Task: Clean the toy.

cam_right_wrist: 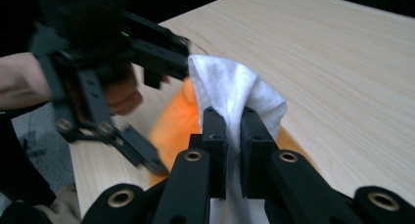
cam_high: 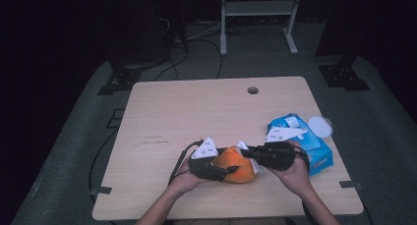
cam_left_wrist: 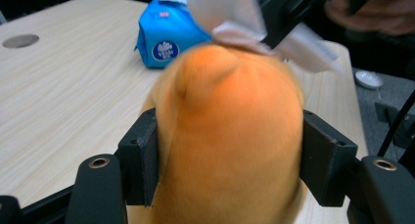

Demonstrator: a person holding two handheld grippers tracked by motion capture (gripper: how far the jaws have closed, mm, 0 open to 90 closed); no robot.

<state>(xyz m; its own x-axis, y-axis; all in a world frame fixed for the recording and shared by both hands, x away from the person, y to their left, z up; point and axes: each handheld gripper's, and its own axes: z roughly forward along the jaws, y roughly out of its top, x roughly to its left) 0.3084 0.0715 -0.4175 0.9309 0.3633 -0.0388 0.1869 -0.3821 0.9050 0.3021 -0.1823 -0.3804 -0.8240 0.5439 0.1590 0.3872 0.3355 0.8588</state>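
We have the orange fruit [cam_high: 237, 165] clamped in the left hand-held gripper [cam_high: 227, 172], its two pads pressed against the fruit's flanks, near the front edge of the desk [cam_high: 187, 117]. In the left gripper view the fruit [cam_left_wrist: 230, 136] sits between the jaws with its rounded bump turned up and away from us, so its long axis runs along the jaws toward the far side of the desk.

The right hand-held gripper [cam_high: 247, 151] comes in from the right, its jaws narrow and pinched on a white wipe [cam_right_wrist: 235, 94]. In the right gripper view the wipe hangs over the upper side of the fruit [cam_right_wrist: 176, 121], just touching or very close; we cannot tell which. So the wipe lies directly above and to the right of the fruit, and we judge the next stroke must run across that top surface, toward the left hand-held gripper [cam_right_wrist: 147, 150].

The blue wipes pack [cam_high: 302, 139] lies just behind our right hand [cam_high: 295, 173], near the desk's right edge, so there is little room that way. The left and far parts of the desk lie open, which gives us space to turn the fruit.
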